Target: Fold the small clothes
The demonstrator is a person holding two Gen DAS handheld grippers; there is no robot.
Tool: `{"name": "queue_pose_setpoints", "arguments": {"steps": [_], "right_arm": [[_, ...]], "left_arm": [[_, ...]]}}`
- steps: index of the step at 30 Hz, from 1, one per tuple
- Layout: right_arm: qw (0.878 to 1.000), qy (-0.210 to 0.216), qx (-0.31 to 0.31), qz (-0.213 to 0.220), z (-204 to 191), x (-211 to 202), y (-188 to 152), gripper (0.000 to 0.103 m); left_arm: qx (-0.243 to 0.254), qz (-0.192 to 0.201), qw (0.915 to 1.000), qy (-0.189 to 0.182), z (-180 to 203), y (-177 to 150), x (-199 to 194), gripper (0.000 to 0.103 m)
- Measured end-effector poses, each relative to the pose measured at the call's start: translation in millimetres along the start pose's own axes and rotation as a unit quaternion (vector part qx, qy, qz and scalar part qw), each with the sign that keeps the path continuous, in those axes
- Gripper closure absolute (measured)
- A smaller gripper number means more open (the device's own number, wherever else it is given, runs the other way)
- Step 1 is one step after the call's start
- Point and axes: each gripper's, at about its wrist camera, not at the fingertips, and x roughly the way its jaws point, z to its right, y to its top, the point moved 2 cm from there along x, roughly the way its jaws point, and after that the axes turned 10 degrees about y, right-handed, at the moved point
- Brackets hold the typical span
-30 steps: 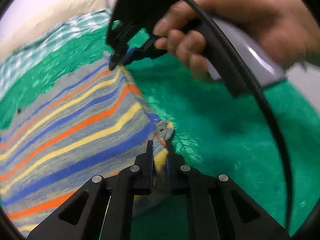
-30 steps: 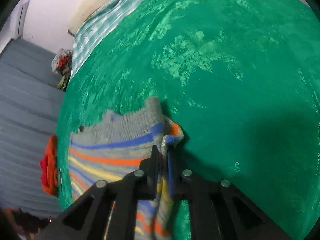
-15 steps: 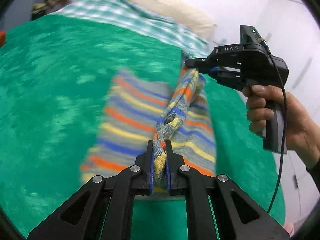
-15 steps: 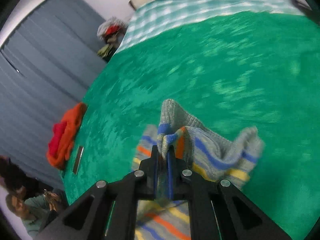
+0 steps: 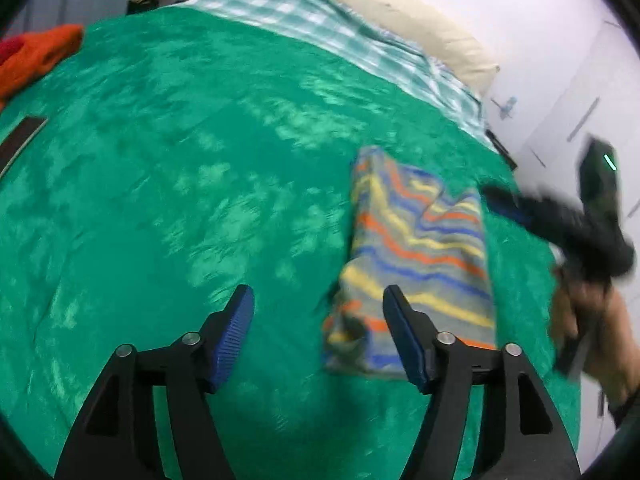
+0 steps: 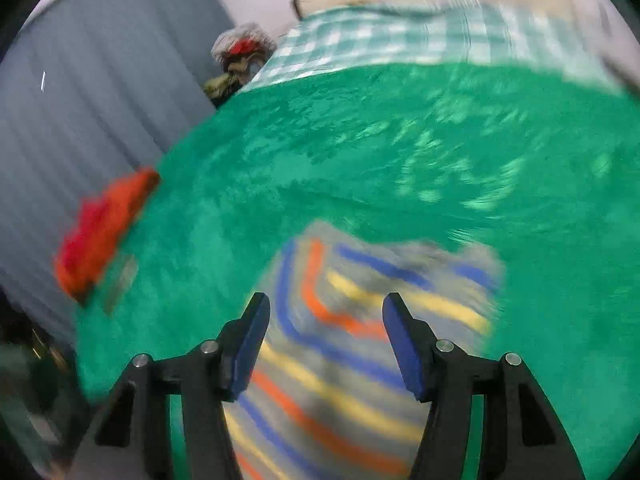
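Striped garment (image 5: 416, 264) dropped onto green blanket (image 5: 200, 200); both grippers just opened, spread, above it.

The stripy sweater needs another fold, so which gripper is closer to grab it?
Probably the right gripper: the sweater lies directly between its open fingers. The left gripper points mostly at green blanket.

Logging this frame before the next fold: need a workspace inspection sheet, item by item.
Surface: green blanket over a bed, bare in most places.
Job's things: striped knit garment lying folded on the blanket, released.
Clutter: orange-red cloth at the blanket's edge; flat dark object nearby.
Grippers: left gripper and right gripper open, jaws just opened, pads clear of the garment.
Cables: nothing seen.
Surroundings: checked sheet, pillow, grey curtain, white wall.
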Motion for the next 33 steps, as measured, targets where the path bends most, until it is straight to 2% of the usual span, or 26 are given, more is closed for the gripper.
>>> {"name": "queue_pose_setpoints", "arguments": {"steps": [3, 4, 5, 6, 7, 8, 9, 11, 12, 13, 14, 16, 18, 20, 21, 22, 27, 33], "right_arm": [[0.999, 0.019, -0.030, -0.019, -22, -24, -47, 0.053], [0.999, 0.028, -0.029, -0.031, -26, -23, -64, 0.054], [0.998, 0.034, -0.019, -0.047, -26, -17, -80, 0.055], [0.996, 0.033, -0.001, -0.085, -23, -4, -103, 0.056], [0.991, 0.011, 0.011, -0.137, -18, 11, -129, 0.061], [0.990, -0.014, 0.003, -0.143, -19, 12, -142, 0.062], [0.992, -0.041, -0.018, -0.116, -28, -3, -149, 0.061], [0.990, -0.090, -0.019, -0.104, -42, -26, -159, 0.046], [0.990, -0.102, -0.012, -0.094, -49, -37, -163, 0.038], [0.991, -0.108, -0.011, -0.083, -56, -47, -168, 0.034], [0.990, -0.119, -0.015, -0.076, -65, -56, -173, 0.033], [0.985, -0.160, -0.024, -0.068, -83, -72, -190, 0.031], [0.982, -0.181, -0.011, -0.058, -93, -86, -203, 0.031], [0.979, -0.198, 0.013, -0.054, -100, -98, -213, 0.027], [0.976, -0.207, 0.032, -0.052, -104, -107, -221, 0.021], [0.975, -0.214, 0.040, -0.051, -107, -110, -222, 0.016], [0.965, -0.255, 0.032, -0.051, -128, -142, -237, 0.006], [0.955, -0.295, 0.013, -0.028, -143, -175, -243, 0.006]], "left_arm": [[0.041, -0.028, 0.9985, 0.024, 22, 6, 42, 0.031], [0.059, -0.048, 0.9955, 0.056, 25, 2, 61, 0.032], [0.068, -0.058, 0.9930, 0.077, 27, 0, 67, 0.033], [0.079, -0.063, 0.9911, 0.086, 24, -3, 75, 0.033], [0.083, -0.059, 0.9914, 0.081, 23, -4, 71, 0.033], [0.088, -0.058, 0.9905, 0.089, 20, -4, 57, 0.032], [0.090, -0.053, 0.9901, 0.094, 18, -4, 46, 0.030], [0.094, -0.037, 0.9911, 0.087, 10, -14, 13, 0.020], [0.094, -0.034, 0.9918, 0.080, 9, -20, 1, 0.017], [0.095, -0.034, 0.9925, 0.070, 10, -30, -13, 0.010], [0.097, -0.037, 0.9926, 0.064, 12, -37, -18, 0.009], [0.110, -0.046, 0.9916, 0.052, 18, -60, -30, 0.009], [0.119, -0.055, 0.9903, 0.048, 26, -81, -38, 0.009], [0.117, -0.052, 0.9909, 0.043, 33, -93, -50, 0.009], [0.115, -0.049, 0.9913, 0.040, 35, -97, -55, 0.009], [0.114, -0.047, 0.9916, 0.039, 38, -100, -59, 0.009], [0.121, -0.033, 0.9915, 0.035, 48, -110, -83, 0.008], [0.131, -0.022, 0.9905, 0.036, 56, -115, -100, 0.008]]}}
